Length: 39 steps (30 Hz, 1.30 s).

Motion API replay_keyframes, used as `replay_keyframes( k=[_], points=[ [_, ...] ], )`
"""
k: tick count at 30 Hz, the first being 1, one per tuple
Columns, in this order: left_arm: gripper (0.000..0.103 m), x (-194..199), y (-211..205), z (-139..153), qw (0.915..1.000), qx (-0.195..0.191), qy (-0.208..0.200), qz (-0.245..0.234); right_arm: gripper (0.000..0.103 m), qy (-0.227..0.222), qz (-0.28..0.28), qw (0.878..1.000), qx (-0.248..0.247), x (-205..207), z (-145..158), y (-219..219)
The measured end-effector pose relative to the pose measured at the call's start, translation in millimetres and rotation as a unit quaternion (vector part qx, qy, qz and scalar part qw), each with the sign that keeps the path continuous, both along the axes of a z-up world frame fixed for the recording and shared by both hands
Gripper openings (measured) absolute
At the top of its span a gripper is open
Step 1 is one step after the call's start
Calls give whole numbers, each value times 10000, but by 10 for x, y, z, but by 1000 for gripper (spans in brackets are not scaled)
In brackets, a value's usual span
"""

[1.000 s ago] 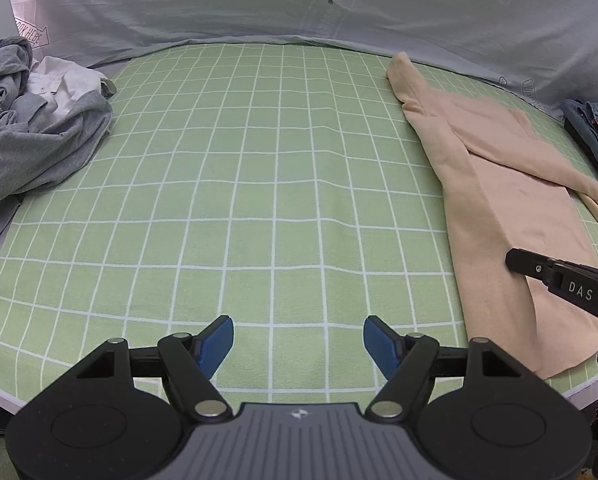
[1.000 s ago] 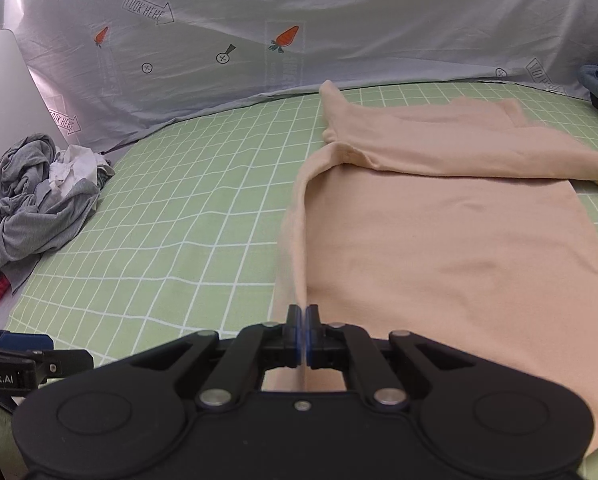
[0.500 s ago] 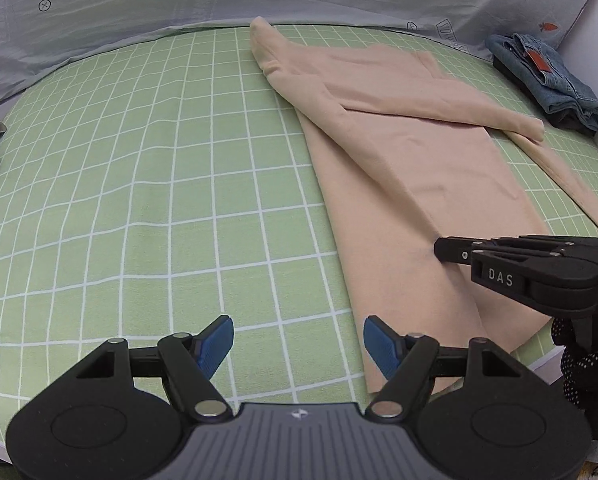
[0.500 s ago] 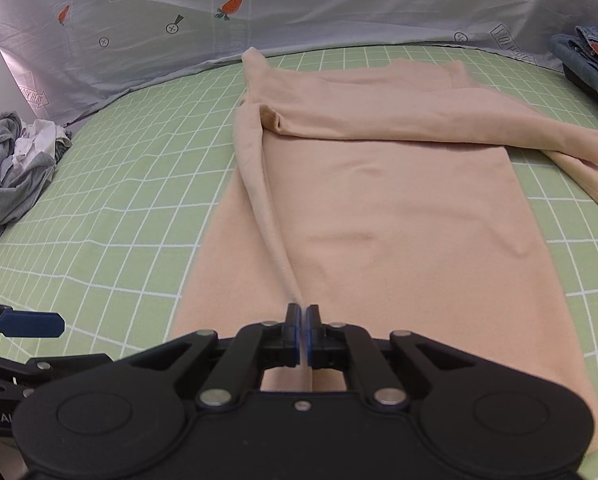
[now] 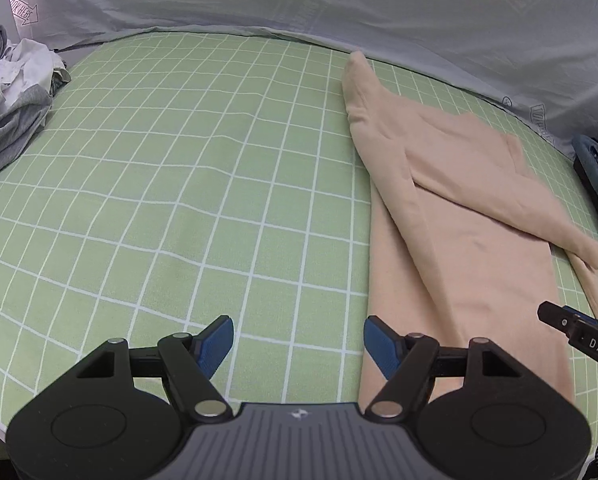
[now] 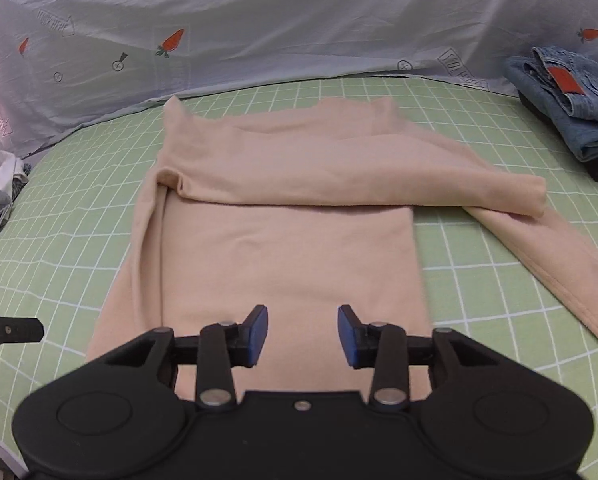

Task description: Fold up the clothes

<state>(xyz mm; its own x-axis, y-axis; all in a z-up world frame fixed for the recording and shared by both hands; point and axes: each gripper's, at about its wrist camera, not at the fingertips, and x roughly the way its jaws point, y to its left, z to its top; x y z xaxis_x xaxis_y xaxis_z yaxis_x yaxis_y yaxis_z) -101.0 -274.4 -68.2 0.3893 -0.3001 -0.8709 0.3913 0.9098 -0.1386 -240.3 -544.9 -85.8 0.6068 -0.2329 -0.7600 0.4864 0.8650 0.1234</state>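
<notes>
A peach long-sleeved top [image 6: 291,248] lies flat on the green checked sheet [image 6: 59,264], its left side folded in and one sleeve laid across the chest. The other sleeve [image 6: 547,264] trails out to the right. My right gripper [image 6: 302,334] hovers over the top's lower hem, its jaws opening with nothing pinched between the blue pads. In the left wrist view the top [image 5: 459,216] lies at the right. My left gripper [image 5: 298,344] stands open over the bare sheet [image 5: 179,200] just left of the hem. The right gripper's finger [image 5: 579,332] pokes in at the right edge.
A heap of grey and white clothes [image 5: 7,100] sits at the far left. Folded blue jeans [image 6: 567,100] rest at the far right. A pale carrot-print cloth [image 6: 299,20] hangs behind the bed. The bed's front edge runs just under both grippers.
My right gripper has let go of the top's edge and its jaws have parted. The folded side now lies flat. The left gripper has swung back to the left, still open.
</notes>
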Motion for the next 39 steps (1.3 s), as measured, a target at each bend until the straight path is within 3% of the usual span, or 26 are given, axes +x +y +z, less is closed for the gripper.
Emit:
replay_keyframes(
  k=[4, 9, 15, 19, 22, 23, 24, 25, 26, 27, 28, 34, 39],
  points=[
    [73, 335, -210, 48, 9999, -66, -99, 46, 42, -122, -857, 9962, -20, -65, -35, -562],
    [73, 932, -570, 60, 9997, -112, -204, -8, 50, -296, -1816, 9829, -107, -23, -36, -1245],
    [73, 1727, -992, 22, 9993, -357, -128, 76, 56, -213, -2527, 9671, 187, 147, -166, -1882],
    [73, 2234, -1218, -87, 9981, -591, -47, 140, 55, -193, -2697, 9609, 591, 190, -273, -2167],
    [71, 2450, -1374, -166, 9978, -647, 49, 166, 41, -129, -2601, 9621, 804, 212, -344, -2264],
    [69, 2496, -1411, -189, 9973, -705, 93, 160, 38, -232, -2581, 9617, 893, 193, -348, -2279],
    [59, 2539, -1445, -212, 9968, -769, 139, 152, 30, -335, -2559, 9611, 982, 175, -353, -2294],
    [43, 2564, -1466, -234, 9960, -859, 195, 130, 12, -461, -2501, 9612, 1063, 156, -353, -2307],
    [34, 2588, -1487, -256, 9951, -948, 251, 116, 10, -587, -2432, 9620, 1090, 140, -344, -2315],
    [14, 2604, -1503, -270, 9942, -1026, 297, 143, 9, -678, -2407, 9624, 1059, 125, -327, -2317],
    [8, 2612, -1517, -277, 9933, -1098, 321, 168, 8, -768, -2373, 9627, 1048, 113, -308, -2324],
    [6, 2509, -1645, -42, 9920, -1258, -41, 1, 7, -1361, -2272, 9625, 587, 20, 76, -2367],
    [8, 2438, -1836, 178, 9897, -1352, -349, -322, 7, -1784, -2550, 9499, 297, -196, 353, -2474]
  ],
)
